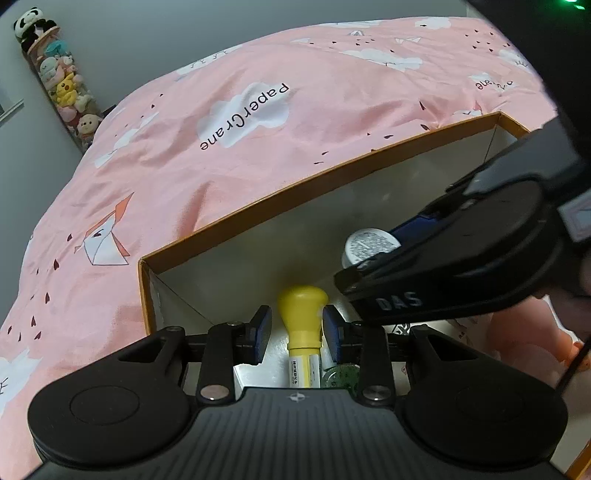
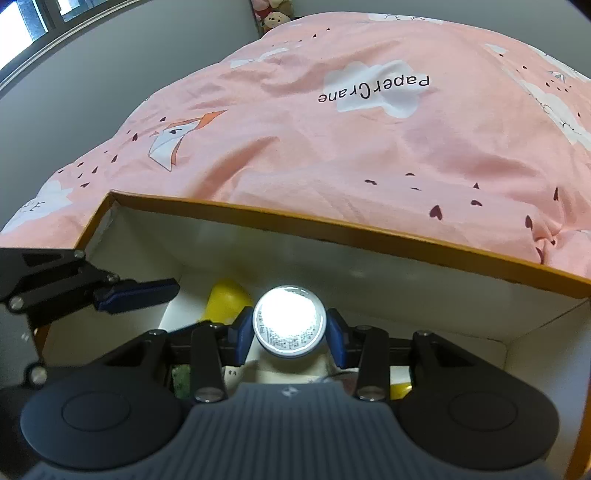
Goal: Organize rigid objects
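An orange-rimmed cardboard box (image 1: 258, 206) with a white inside lies on a pink bedcover; it also shows in the right wrist view (image 2: 369, 229). My left gripper (image 1: 295, 325) sits inside the box with its pads on either side of a yellow-capped bottle (image 1: 302, 314), with small gaps on both sides. My right gripper (image 2: 290, 332) is shut on a white round container (image 2: 289, 321), end towards the camera, held over the box. The same container (image 1: 369, 245) shows in the left wrist view under the right gripper. The yellow cap (image 2: 225, 299) lies just left of it.
The pink bedcover (image 1: 258, 110) with cloud prints surrounds the box. A tall tube of plush toys (image 1: 62, 85) stands by the grey wall at the far left. A green patterned item (image 1: 341, 374) and white packages lie in the box. A window (image 2: 29, 22) is at the upper left.
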